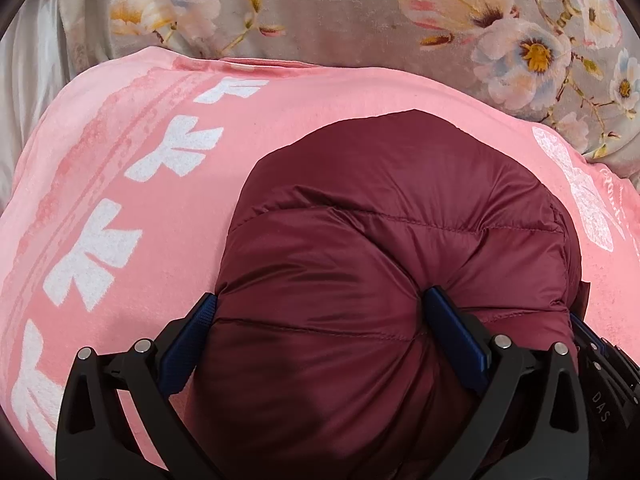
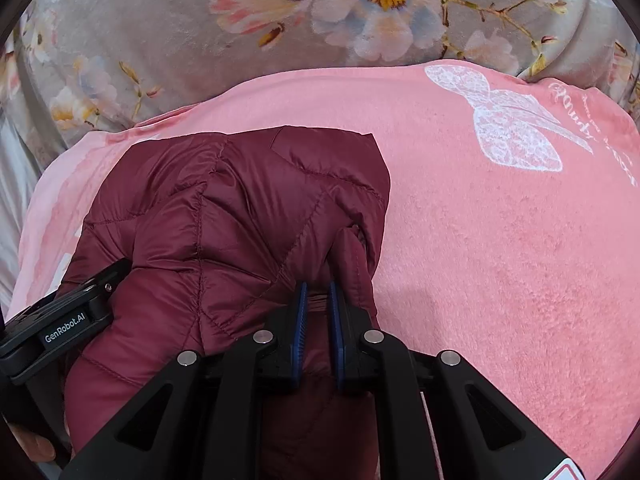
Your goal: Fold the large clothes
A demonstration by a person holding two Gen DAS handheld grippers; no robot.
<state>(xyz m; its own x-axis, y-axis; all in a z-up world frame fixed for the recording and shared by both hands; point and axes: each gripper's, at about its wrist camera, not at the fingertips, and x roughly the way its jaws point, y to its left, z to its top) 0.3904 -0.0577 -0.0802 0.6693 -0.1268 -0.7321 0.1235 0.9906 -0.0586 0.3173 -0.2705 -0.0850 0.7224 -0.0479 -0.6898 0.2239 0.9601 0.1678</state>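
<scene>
While it tilts downward over the pink blanket (image 1: 100,168), the left gripper (image 1: 320,312) stands spread wide, the maroon puffer jacket (image 1: 400,220) bulging between its fingers. In the right wrist view, the right gripper (image 2: 318,296), angled down likewise, pinches a fold of the jacket (image 2: 224,208); the floral bedding (image 2: 160,20) lies beyond.

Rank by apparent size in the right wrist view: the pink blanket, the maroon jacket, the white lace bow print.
1. pink blanket, covers most of the frame.
2. maroon jacket, though being nearer the camera enlarges it.
3. white lace bow print, clearly smallest.
</scene>
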